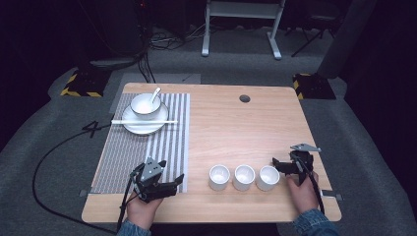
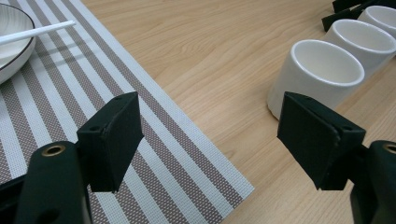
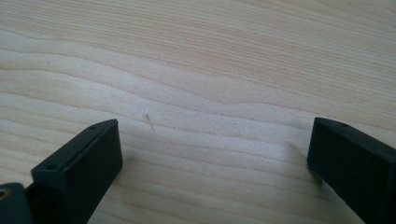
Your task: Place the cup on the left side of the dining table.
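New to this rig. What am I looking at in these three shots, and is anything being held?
There is no robot arm here. A person stands at a wooden table and holds a two-jaw tool in each hand: the left gripper and the right gripper.

The high view comes from a fixed camera above the person's side, looking forward and down. The other two pictures come from cameras riding on each gripper, looking along its own black jaws.

On the table: a striped placemat at the left, carrying a plate with a bowl, a spoon in the bowl, and white chopsticks laid across the plate. Near the front edge stand three white cups in a row.

Nothing is held. Both grippers' jaws stand wide apart with only mat or bare wood between them.
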The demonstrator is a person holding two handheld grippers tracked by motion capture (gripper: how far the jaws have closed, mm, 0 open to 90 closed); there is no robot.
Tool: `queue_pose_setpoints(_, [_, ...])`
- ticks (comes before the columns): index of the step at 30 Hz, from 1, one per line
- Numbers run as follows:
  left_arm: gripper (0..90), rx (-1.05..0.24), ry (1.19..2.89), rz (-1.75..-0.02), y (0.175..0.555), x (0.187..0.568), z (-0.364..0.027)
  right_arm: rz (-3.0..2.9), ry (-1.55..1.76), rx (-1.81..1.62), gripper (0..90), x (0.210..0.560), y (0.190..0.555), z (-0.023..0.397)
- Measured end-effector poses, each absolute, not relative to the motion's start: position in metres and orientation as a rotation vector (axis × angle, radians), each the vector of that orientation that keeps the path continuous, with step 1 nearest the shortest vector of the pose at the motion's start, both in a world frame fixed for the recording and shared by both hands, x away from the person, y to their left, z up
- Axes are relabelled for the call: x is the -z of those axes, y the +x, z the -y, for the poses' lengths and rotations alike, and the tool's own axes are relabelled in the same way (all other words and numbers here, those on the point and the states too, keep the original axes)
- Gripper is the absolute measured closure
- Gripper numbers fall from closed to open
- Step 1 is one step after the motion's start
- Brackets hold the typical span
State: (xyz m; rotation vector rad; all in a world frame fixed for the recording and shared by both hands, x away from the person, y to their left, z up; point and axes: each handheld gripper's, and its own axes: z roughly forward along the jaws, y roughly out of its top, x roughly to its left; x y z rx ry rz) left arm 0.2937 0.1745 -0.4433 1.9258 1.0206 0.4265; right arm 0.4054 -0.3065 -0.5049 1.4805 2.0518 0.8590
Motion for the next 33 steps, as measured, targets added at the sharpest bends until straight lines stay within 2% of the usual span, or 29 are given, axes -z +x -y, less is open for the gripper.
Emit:
queue_pose_setpoints(14, [23.3, -0.383, 1.955, -0.936, 0.298, 0.435, -0.15, -2.052, 1.48, -0.859, 3.1, 0.505, 0.405, 0.307])
queue_pose_setpoints(33, [20.2, -0.402, 1.925, -0.844, 0.31, 0.427, -0.107, -2.051, 1.481, -0.859, 3.1, 0.505, 0.405, 0.307])
